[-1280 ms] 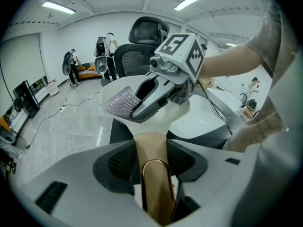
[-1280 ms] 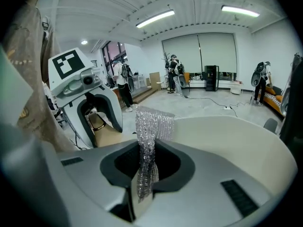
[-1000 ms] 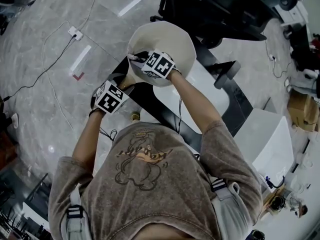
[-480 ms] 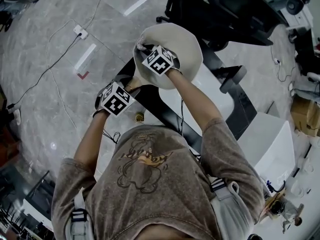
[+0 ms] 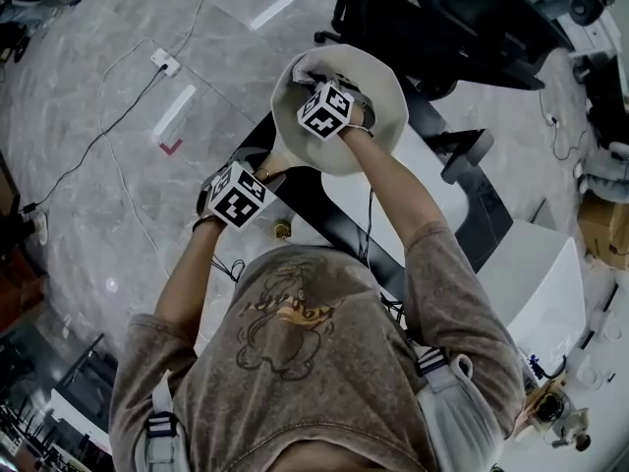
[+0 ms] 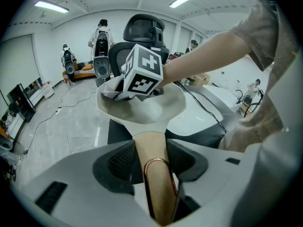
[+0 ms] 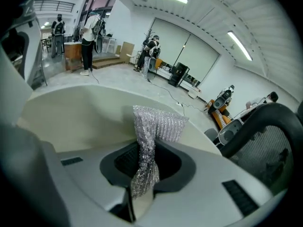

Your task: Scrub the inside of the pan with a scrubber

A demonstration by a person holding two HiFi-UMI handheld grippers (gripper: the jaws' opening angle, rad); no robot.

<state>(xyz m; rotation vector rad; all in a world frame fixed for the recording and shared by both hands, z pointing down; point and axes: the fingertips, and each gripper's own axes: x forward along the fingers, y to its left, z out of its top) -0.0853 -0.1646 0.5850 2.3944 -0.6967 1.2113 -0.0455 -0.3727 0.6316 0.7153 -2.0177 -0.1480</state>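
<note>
A cream pan [image 5: 385, 116] with a tan wooden handle [image 6: 152, 150] is held up in the air, its inside tilted toward me. My left gripper [image 5: 263, 174] is shut on that handle, which runs between the jaws [image 6: 154, 164] past a copper loop. My right gripper [image 5: 314, 79] reaches into the pan, shut on a silvery mesh scrubber [image 7: 152, 129] that sticks out past its fingertips [image 7: 143, 167]. The scrubber [image 6: 109, 87] lies against the pan's far inner wall [image 7: 75, 112]. The marker cube [image 6: 142, 72] hides most of the right gripper's jaws in the left gripper view.
A black office chair [image 5: 462, 18] stands just beyond the pan. Below it are a black desk frame [image 5: 305, 205] and a white tabletop [image 5: 531, 283]. A power strip [image 5: 164, 63] and cables lie on the floor at left. People stand far off [image 6: 101, 44].
The right gripper has slid the scrubber from the pan's left rim toward its far inner side. The pan has shifted slightly right. The left gripper still holds the handle.
</note>
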